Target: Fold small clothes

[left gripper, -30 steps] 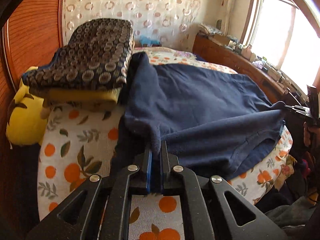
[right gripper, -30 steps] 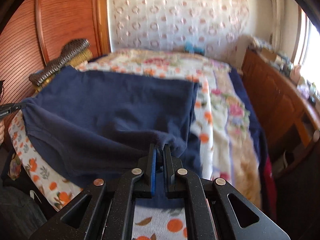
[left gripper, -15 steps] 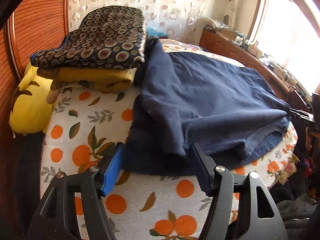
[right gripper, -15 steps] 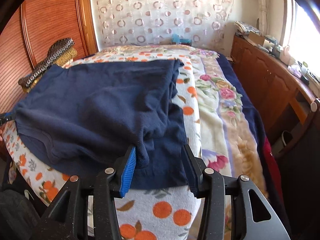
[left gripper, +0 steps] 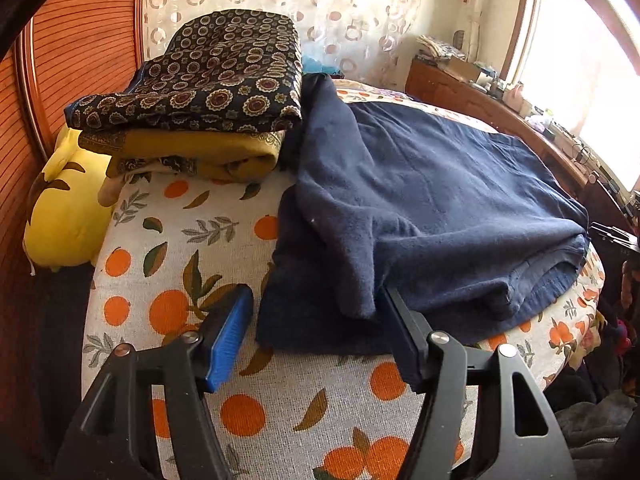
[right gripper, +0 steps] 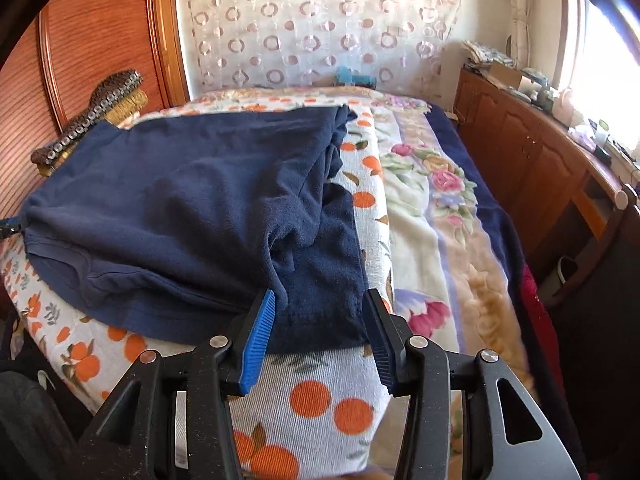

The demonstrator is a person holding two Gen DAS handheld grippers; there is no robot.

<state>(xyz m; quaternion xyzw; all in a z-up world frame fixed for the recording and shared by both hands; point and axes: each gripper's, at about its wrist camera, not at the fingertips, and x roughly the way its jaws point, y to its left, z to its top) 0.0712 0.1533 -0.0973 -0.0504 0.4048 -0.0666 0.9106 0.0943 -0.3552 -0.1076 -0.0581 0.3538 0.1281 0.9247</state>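
A navy blue garment point(left gripper: 420, 200) lies folded over itself on the orange-print bedspread point(left gripper: 168, 240). It also shows in the right wrist view point(right gripper: 180, 208). My left gripper point(left gripper: 316, 332) is open and empty, its jaws on either side of the garment's near left corner. My right gripper point(right gripper: 320, 328) is open and empty, its jaws on either side of the garment's near right corner. The folded-over upper layer ends in a loose flap near each gripper.
A stack of folded patterned and mustard cloths point(left gripper: 200, 96) sits at the garment's left, beside a yellow plush toy point(left gripper: 60, 204). A floral blanket point(right gripper: 440, 208) covers the bed's right side. A wooden cabinet point(right gripper: 532, 152) runs along the window wall. A wooden headboard point(right gripper: 92, 36) stands behind.
Both grippers were shut on the garment's corners one second ago. They have opened, let the cloth drop onto the bed, and drawn back slightly.
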